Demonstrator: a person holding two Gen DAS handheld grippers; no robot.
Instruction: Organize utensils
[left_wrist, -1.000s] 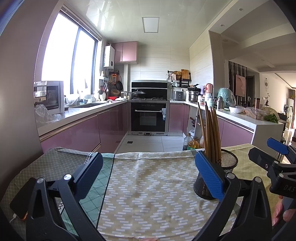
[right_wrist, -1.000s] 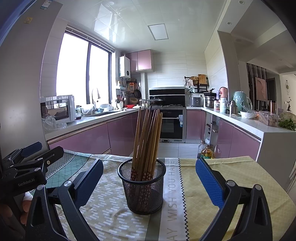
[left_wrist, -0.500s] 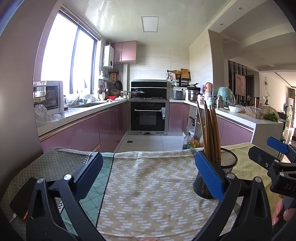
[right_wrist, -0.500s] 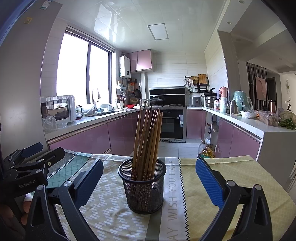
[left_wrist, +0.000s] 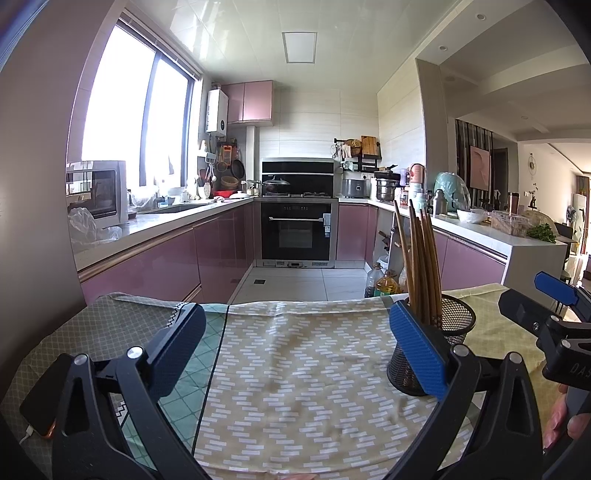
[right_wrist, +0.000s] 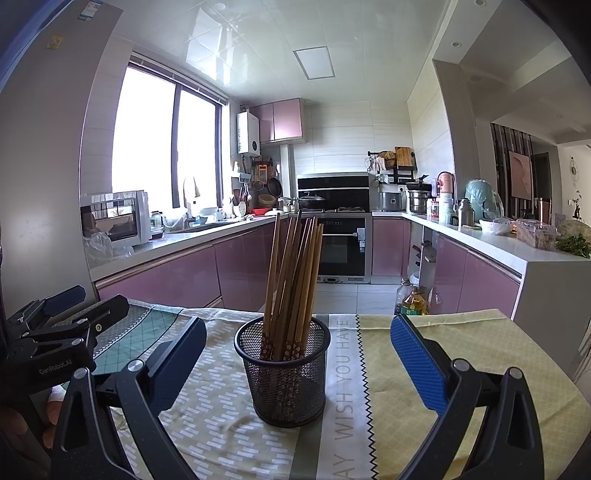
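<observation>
A black mesh holder (right_wrist: 284, 373) stands upright on the table cloth (right_wrist: 424, 362), with several brown wooden chopsticks (right_wrist: 291, 280) standing in it. My right gripper (right_wrist: 295, 354) is open and empty, its blue pads either side of the holder but nearer the camera. My left gripper (left_wrist: 295, 347) is open and empty over the patterned cloth (left_wrist: 295, 369). In the left wrist view the holder (left_wrist: 448, 343) stands at the right, partly behind my right-hand pad, with the chopsticks (left_wrist: 421, 266) rising from it. The right gripper also shows at the far right (left_wrist: 554, 306).
A phone (left_wrist: 38, 410) with a cable lies on the cloth at the table's left edge. The left gripper body (right_wrist: 55, 347) sits at the left of the right wrist view. Beyond the far table edge are the kitchen floor, oil bottles (right_wrist: 413, 299) and purple cabinets.
Almost nothing: both grippers stay open, and the views shift only slightly toward the holder.
</observation>
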